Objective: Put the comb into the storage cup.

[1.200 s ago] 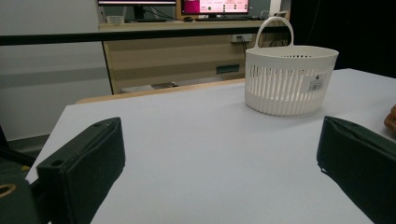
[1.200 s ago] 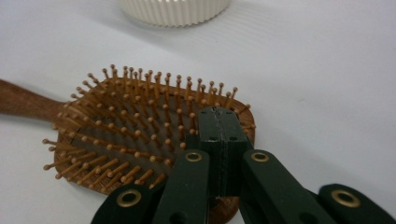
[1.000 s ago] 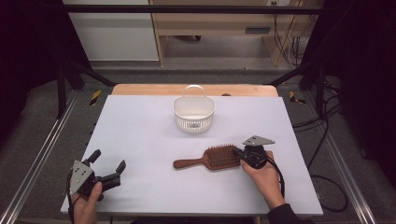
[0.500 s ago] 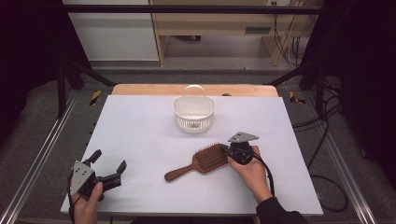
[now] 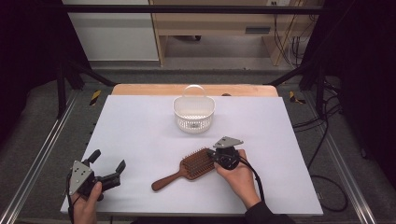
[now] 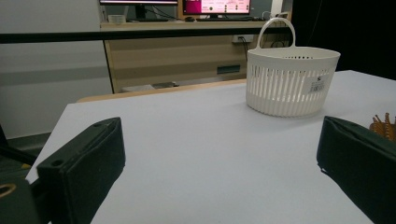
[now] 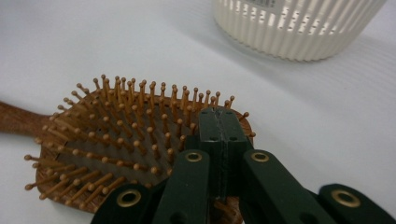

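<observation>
A wooden paddle hairbrush (image 5: 187, 167) lies bristles up on the white table (image 5: 140, 126), its handle pointing front-left. My right gripper (image 5: 213, 157) is at the right end of the brush head. In the right gripper view its jaws (image 7: 219, 126) are pressed flat together, tips down among the bristles at the edge of the hairbrush (image 7: 116, 140). Whether any bristles are pinched I cannot tell. My left gripper (image 5: 108, 160) rests near the front-left corner, open with nothing between its jaws (image 6: 219, 154). A white slatted basket (image 5: 194, 113) with a handle stands at the back centre, apart from the brush.
In the left gripper view the basket (image 6: 292, 79) stands ahead to the right and the brush's bristles (image 6: 384, 125) peek past the right jaw. A wooden board edge (image 5: 196, 89) runs behind the table. Metal frame rails (image 5: 42, 154) flank the sides.
The right gripper moved left across the table, and the brush slid left with it. The handle swung round toward the front-left. The left gripper stayed put.
</observation>
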### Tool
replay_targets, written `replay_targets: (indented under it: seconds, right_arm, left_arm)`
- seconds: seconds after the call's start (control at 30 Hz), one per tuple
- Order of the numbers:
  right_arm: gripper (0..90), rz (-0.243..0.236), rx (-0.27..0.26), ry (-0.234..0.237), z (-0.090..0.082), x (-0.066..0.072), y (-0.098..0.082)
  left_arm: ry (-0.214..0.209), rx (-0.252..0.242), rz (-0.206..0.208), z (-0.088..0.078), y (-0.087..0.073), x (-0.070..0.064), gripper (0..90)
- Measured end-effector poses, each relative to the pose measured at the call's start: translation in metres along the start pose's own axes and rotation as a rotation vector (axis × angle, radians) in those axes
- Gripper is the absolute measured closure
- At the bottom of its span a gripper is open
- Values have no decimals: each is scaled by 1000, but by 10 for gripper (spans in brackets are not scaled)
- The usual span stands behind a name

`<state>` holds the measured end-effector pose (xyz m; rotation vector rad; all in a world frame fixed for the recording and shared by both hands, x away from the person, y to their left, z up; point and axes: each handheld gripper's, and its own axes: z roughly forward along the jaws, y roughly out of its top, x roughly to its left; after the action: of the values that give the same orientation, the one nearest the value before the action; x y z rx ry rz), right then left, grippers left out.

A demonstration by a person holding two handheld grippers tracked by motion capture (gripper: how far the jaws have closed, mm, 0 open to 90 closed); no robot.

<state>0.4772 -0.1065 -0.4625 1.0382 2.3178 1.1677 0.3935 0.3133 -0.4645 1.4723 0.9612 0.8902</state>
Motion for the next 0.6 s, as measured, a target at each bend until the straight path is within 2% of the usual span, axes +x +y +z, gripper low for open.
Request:
replay_targets:
  seconds: [0.2,0.23,0.37,0.6]
  right_arm:
    - [900,7,-7,20,3,19,1]
    - [900,-4,-8,30,5,26,3]
    - [900,-8,-11,48,11,37,6]
    - [900,-53,-6,84,21,59,14]
  left_arm:
    - [0,1,2,0,0,0,12]
    - [0,1,2,0,0,0,12]
    - [5,-4,-10,-1,0,1,13]
    - [6,-5,-11,-1,0,2,13]
